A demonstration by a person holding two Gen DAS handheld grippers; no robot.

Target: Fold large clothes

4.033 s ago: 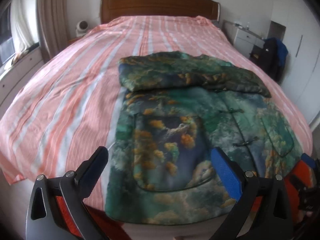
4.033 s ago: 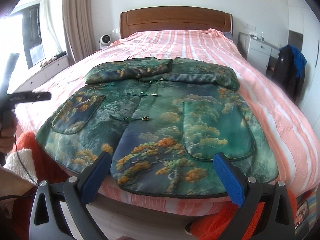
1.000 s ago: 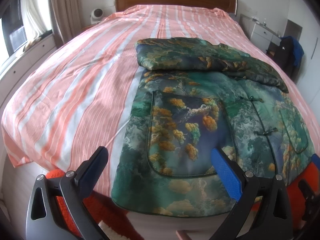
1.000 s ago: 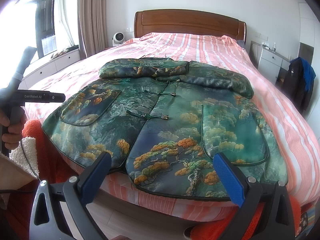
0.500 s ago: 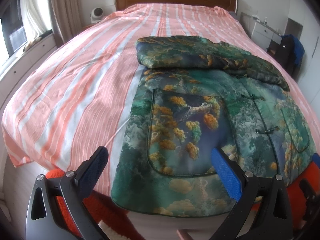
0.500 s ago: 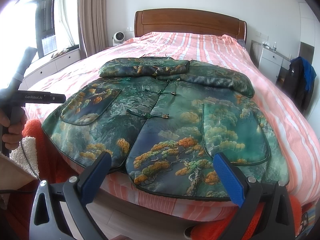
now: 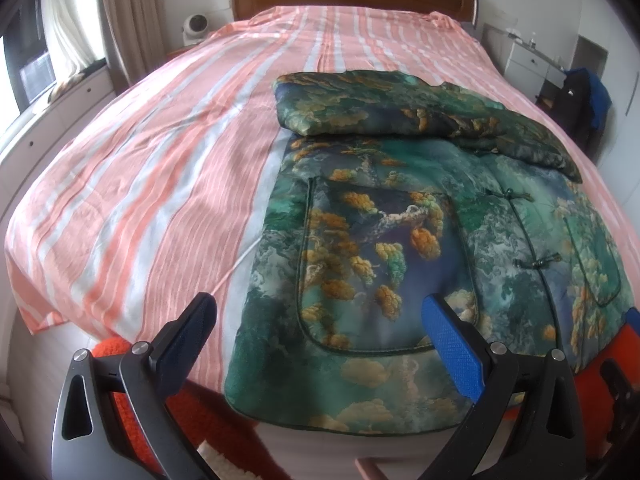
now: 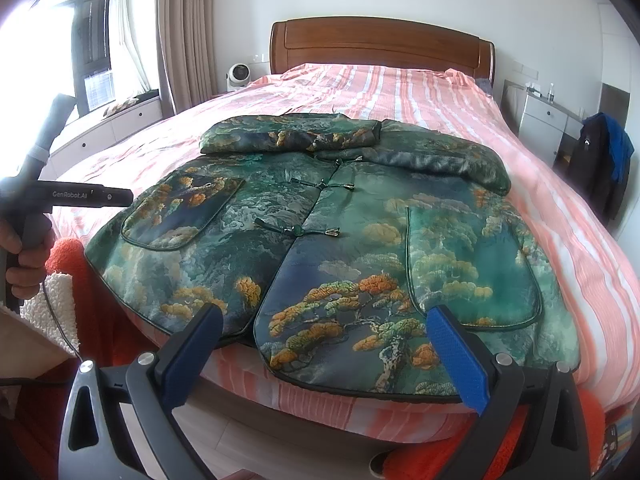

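A large green padded jacket (image 7: 400, 240) with orange tree print lies front up on the bed, hem at the near edge, both sleeves folded across its top. It also shows in the right wrist view (image 8: 340, 248). My left gripper (image 7: 320, 328) is open and empty, held just before the hem at the jacket's left pocket. My right gripper (image 8: 324, 340) is open and empty, held just before the hem at the right front panel. Neither touches the cloth.
The bed (image 7: 160, 168) has a pink and white striped sheet and a wooden headboard (image 8: 380, 44). A white nightstand (image 8: 544, 120) and a dark bag (image 8: 600, 160) stand at the right. A window bench (image 8: 120, 120) runs along the left. The left gripper's handle (image 8: 60, 196) shows at the left.
Over four seconds both grippers rose and tilted, showing more of the jacket. In the last second the views barely shift. Both stay open.
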